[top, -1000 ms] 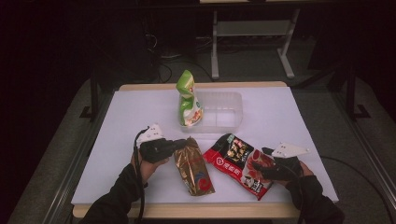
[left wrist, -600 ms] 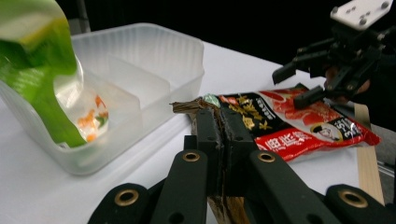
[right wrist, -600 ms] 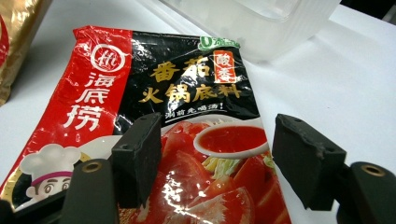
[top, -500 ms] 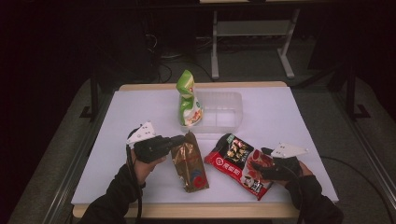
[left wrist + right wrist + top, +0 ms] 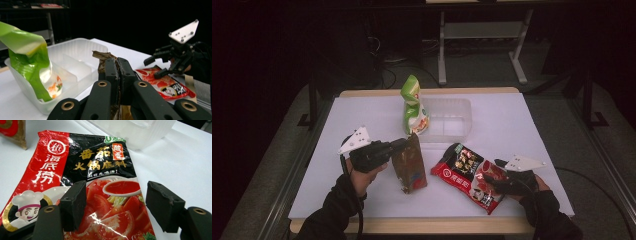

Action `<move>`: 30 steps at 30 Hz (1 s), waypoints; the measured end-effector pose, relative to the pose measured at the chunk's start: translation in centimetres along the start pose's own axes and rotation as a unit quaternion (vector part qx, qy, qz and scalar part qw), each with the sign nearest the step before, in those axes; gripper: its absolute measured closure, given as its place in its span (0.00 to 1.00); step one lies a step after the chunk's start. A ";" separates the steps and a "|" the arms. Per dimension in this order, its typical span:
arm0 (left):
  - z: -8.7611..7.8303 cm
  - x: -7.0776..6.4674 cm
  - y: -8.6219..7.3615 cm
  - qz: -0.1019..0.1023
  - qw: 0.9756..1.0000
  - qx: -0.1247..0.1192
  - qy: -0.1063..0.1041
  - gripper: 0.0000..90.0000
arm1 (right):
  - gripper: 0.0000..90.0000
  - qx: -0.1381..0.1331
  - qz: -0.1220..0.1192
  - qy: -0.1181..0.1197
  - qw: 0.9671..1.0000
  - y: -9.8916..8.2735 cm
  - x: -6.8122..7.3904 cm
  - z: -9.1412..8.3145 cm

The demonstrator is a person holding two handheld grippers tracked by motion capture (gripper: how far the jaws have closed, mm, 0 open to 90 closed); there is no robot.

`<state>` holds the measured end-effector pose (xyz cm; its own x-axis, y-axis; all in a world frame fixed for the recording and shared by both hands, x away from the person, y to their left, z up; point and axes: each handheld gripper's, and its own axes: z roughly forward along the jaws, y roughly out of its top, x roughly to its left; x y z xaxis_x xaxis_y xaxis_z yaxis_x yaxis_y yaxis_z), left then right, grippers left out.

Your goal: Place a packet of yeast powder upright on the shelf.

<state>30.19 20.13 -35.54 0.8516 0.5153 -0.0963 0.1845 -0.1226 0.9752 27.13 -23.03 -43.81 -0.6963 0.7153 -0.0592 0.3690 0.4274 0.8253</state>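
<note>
My left gripper [image 5: 404, 143] is shut on the top edge of a brown snack packet [image 5: 409, 167], whose top end is raised while its bottom rests on the table. In the left gripper view the jaws [image 5: 117, 65] pinch the packet's crumpled top [image 5: 101, 55]. A red and black hotpot-base packet [image 5: 464, 170] lies flat at the front right. My right gripper [image 5: 489, 181] stands open over its near end, one finger on each side of the tomato picture [image 5: 116, 202], not pressing it. A green bag [image 5: 413, 105] stands in a clear plastic tray [image 5: 452, 120].
The white table [image 5: 522, 130] has bare room at the left and far right. The divided clear tray [image 5: 82, 50] with the green bag [image 5: 30, 57] lies just beyond the brown packet. Dark floor and a metal stand lie past the table's back edge.
The left gripper has risen with the brown packet's top edge, so the packet went from lying flat to tilted up. The right gripper and red packet have stayed put.
</note>
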 end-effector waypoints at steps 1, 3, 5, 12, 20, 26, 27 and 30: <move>-0.1 -0.1 0.1 0.002 1.000 -0.002 0.002 0.97 | 0.36 -0.001 0.000 0.000 1.000 0.0 0.0 -0.1; -0.2 -0.1 0.2 0.003 1.000 -0.006 0.005 0.97 | 0.36 -0.001 -0.001 -0.001 1.000 0.0 0.0 -0.1; -0.3 0.0 0.3 0.000 1.000 -0.011 0.007 0.97 | 0.36 -0.001 0.000 -0.002 1.000 -0.1 0.0 -0.2; -0.2 0.1 0.8 -0.008 0.999 -0.029 0.025 0.97 | 0.36 0.000 0.000 -0.002 1.000 0.0 0.0 -0.1; -0.1 0.6 1.5 -0.016 0.998 -0.044 0.043 0.97 | 0.36 0.002 0.004 -0.004 1.000 -0.1 0.0 -0.1; 0.6 0.9 1.9 -0.014 0.998 -0.040 0.053 0.97 | 0.36 0.000 0.007 -0.007 1.000 -0.2 -0.1 -0.1; 0.8 0.9 2.0 -0.016 0.997 -0.042 0.056 0.97 | 0.36 0.000 0.007 -0.007 1.000 -0.2 -0.1 -0.1; 1.2 1.0 2.5 -0.015 0.997 -0.047 0.058 0.97 | 0.35 -0.006 0.007 -0.003 1.000 -0.2 -0.1 -0.2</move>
<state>32.09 19.28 -33.41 0.7827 0.6131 -0.1073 0.1574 -0.0281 0.9871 26.99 -23.32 -43.86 -0.6867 0.7251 -0.0507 0.3723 0.4107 0.8323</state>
